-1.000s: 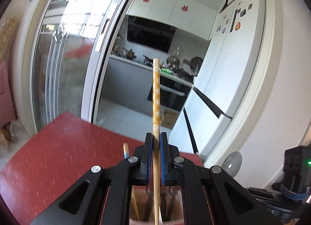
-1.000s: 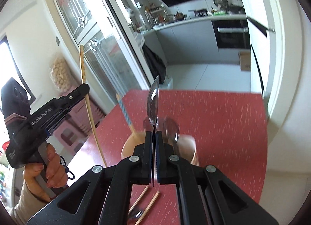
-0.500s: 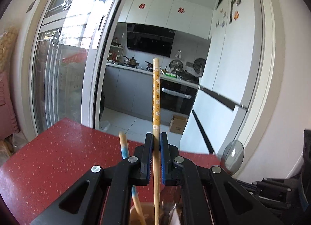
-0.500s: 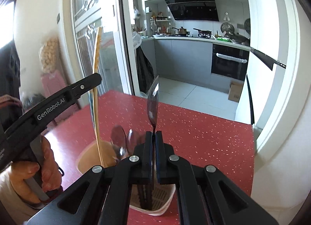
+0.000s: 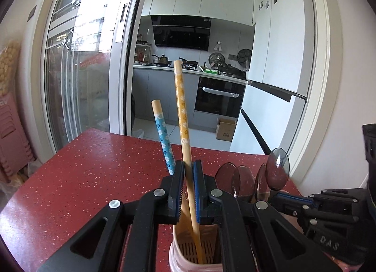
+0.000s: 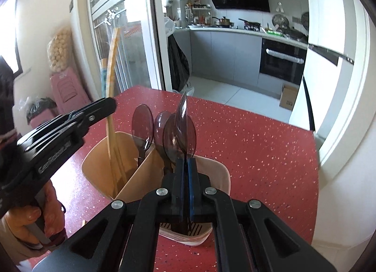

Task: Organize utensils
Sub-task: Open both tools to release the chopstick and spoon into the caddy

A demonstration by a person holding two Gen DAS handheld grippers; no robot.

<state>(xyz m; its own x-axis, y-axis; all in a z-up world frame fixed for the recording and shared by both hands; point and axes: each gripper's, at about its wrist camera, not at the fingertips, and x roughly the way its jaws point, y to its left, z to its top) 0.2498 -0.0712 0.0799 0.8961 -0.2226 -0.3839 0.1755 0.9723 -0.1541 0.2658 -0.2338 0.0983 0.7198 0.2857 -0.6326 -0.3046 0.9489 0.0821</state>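
At the left, the left gripper (image 5: pixel 188 188) has its fingers closed on a yellow-patterned chopstick (image 5: pixel 182 116), whose lower end reaches down into the left compartment of the beige utensil holder (image 6: pixel 94 166) on the red surface (image 5: pixel 82 166). A blue-patterned chopstick (image 5: pixel 163 136) stands just beside it. Right of the divider, three translucent spoons (image 6: pixel 142 126) stand bowl-up. The right gripper (image 6: pixel 185 186) has its fingers pressed tight on a fourth spoon (image 6: pixel 184 116), upright in the right compartment.
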